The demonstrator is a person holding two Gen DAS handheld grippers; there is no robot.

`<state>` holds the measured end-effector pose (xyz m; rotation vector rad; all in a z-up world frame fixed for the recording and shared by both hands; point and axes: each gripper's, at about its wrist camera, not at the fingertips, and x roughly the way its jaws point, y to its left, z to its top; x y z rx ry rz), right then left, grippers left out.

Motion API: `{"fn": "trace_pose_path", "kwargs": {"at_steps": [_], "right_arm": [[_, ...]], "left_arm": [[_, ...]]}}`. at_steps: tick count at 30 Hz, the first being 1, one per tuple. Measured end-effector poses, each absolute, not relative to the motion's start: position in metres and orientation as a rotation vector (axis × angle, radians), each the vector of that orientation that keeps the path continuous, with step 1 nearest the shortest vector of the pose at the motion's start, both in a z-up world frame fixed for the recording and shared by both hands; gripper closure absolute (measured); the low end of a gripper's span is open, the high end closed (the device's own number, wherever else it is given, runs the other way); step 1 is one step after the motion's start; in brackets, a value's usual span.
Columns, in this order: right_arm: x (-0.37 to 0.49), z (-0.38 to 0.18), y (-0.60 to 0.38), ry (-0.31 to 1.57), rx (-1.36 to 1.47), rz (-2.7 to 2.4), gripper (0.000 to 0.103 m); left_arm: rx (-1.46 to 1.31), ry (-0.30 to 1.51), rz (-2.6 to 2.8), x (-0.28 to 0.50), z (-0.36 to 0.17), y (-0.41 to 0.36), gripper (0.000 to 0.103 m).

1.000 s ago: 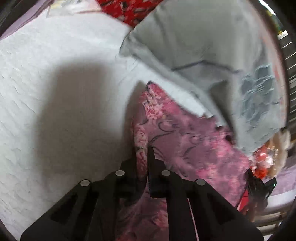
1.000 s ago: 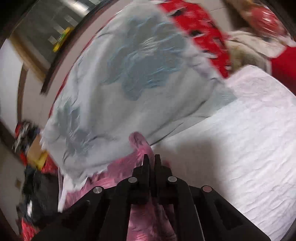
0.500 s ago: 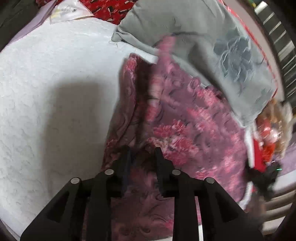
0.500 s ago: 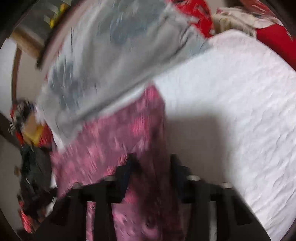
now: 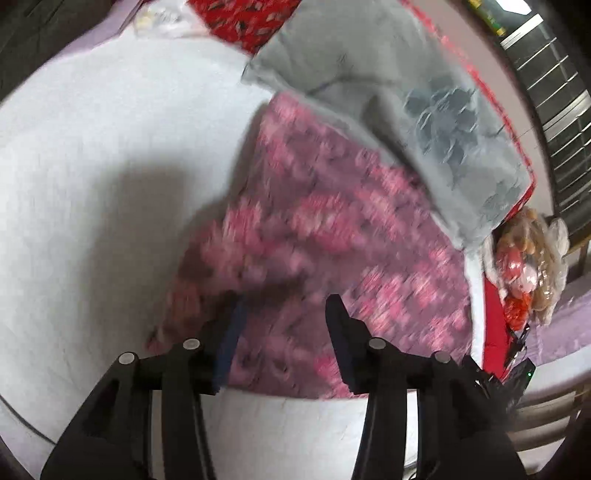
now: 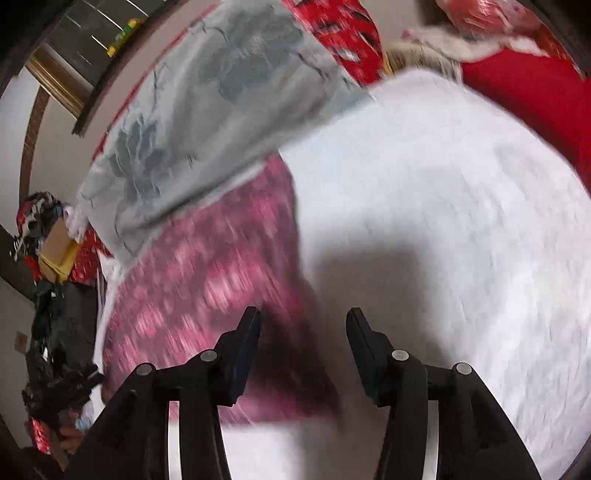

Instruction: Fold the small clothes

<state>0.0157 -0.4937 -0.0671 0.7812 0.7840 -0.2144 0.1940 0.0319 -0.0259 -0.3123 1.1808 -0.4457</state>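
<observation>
Both wide open and empty, left gripper (image 5: pixel 282 308) and right gripper (image 6: pixel 303 319), over motion-blurred pink floral garment (image 5: pixel 332 236) partly hidden beneath grey cloth (image 5: pixel 424 103).

Soft pink floral cloth (image 5: pixel 332 221), matt

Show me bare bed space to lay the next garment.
Free: white bedspread left of the pink floral cloth, running up to the red fabric. Crowded: grey pillow overlaps the cloth's far edge; bagged toys pile past the bed's right side.
</observation>
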Motion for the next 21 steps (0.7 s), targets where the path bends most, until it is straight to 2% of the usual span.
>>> {"fn": "trace_pose_path", "kwargs": {"at_steps": [1, 2, 3, 6, 8, 10, 12, 13, 21], "right_arm": [[0.015, -0.076, -0.488, 0.814, 0.780, -0.202, 0.070], [0.013, -0.076, -0.481, 0.801, 0.752, -0.190, 0.100], [0.011, -0.072, -0.476, 0.788, 0.735, -0.163, 0.099], [-0.006, -0.054, -0.474, 0.673, 0.752, -0.145, 0.099], [-0.003, -0.059, -0.478, 0.705, 0.768, -0.172, 0.099], [0.006, -0.080, -0.479, 0.815, 0.764, -0.209, 0.099], [0.004, -0.079, -0.476, 0.794, 0.775, -0.214, 0.098], [0.002, -0.075, -0.475, 0.782, 0.787, -0.217, 0.093], [-0.003, -0.046, -0.469, 0.758, 0.736, -0.239, 0.092]], "left_arm": [[-0.296, 1.213, -0.426, 0.194, -0.035, 0.027, 0.061], [-0.287, 1.226, -0.415, 0.194, -0.042, 0.026, 0.062], [-0.277, 1.210, -0.408, 0.193, -0.042, 0.027, 0.066], [-0.272, 1.207, -0.405, 0.188, -0.040, 0.031, 0.067], [-0.261, 1.205, -0.397, 0.185, -0.040, 0.032, 0.067], [-0.237, 1.195, -0.384, 0.180, -0.035, 0.031, 0.067], [-0.205, 1.182, -0.377, 0.177, -0.033, 0.027, 0.067], [-0.189, 1.178, -0.374, 0.176, -0.034, 0.024, 0.067], [-0.150, 1.140, -0.371, 0.170, -0.025, 0.021, 0.067]]}}
